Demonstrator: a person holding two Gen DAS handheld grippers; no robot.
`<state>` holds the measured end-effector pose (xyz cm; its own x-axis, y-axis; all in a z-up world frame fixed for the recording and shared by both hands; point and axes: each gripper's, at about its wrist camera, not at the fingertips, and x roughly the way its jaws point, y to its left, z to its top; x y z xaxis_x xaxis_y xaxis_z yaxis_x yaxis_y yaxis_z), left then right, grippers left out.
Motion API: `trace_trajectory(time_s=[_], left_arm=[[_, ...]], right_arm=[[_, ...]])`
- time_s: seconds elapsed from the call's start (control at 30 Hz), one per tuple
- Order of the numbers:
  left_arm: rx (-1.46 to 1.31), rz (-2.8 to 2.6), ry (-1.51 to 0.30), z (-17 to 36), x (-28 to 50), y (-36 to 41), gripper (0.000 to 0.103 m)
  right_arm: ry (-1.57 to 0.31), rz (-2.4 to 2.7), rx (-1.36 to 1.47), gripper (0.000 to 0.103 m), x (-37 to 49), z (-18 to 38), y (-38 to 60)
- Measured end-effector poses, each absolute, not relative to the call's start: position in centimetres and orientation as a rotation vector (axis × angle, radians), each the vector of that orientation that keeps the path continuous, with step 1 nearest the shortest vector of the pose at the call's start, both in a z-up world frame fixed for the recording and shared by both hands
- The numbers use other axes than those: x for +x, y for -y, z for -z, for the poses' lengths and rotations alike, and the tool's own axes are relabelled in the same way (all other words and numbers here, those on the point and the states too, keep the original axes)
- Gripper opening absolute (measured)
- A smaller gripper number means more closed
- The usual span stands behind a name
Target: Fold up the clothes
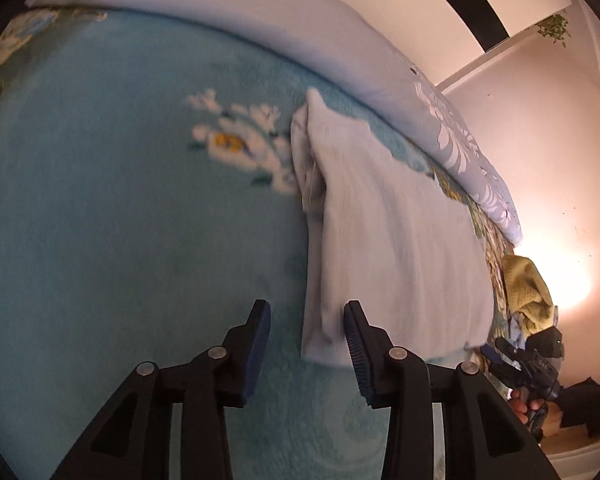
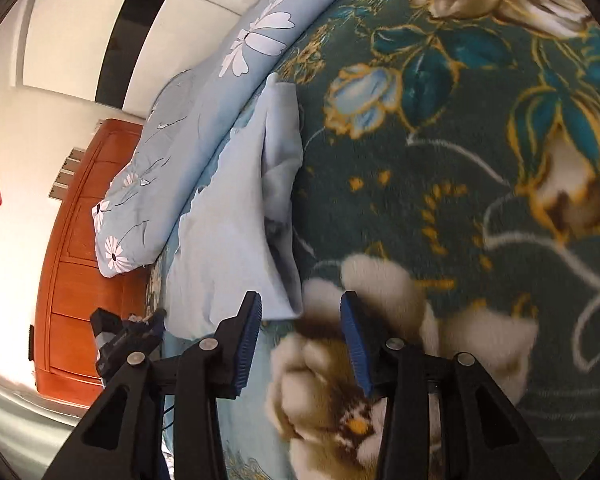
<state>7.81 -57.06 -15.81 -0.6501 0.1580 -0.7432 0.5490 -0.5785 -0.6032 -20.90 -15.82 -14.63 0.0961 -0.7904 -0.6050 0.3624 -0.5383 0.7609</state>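
A pale blue cloth garment, folded into a long flat slab, lies on a fleecy floral bed blanket (teal with white blossoms under one camera, darker green with cream and gold flowers under the other). Beyond the garment, along its far end, runs a light blue quilt printed with white daisies, bunched along the edge of the bed.

The left gripper, black-armed with blue ribbed pads, hovers at the garment's near corner with its jaws partly apart; the corner shows in the gap between them, but neither pad presses on it and nothing is gripped. The right gripper stands just beside the garment's opposite near corner, its jaws likewise partly apart and empty, over the cream flower of the blanket.

Past the garment's right edge in the left wrist view, a crumpled yellow-green knitted cloth sits at the bed's side. An orange-brown wooden door stands behind the quilt in the right wrist view.
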Motion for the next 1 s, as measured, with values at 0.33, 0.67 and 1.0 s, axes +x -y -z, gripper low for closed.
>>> trace_trajectory(time_s=[0.33, 0.67, 1.0], left_arm=[[0.924, 2.204, -1.539, 17.2, 7.1, 55.3, 0.044], [0.729, 2.076, -1.731, 18.4, 8.6, 55.0, 0.007], [0.710, 2.042, -1.827, 16.1, 20.7, 48.6, 0.007]], right_arm=[[0.572, 1.568, 1.462, 0.042, -19.8, 15.8, 21.7], [0.735, 1.554, 1.416, 0.004, -20.1, 16.5, 18.9], [0.710, 1.559, 1.374, 0.002, -11.0, 14.3, 9.6]])
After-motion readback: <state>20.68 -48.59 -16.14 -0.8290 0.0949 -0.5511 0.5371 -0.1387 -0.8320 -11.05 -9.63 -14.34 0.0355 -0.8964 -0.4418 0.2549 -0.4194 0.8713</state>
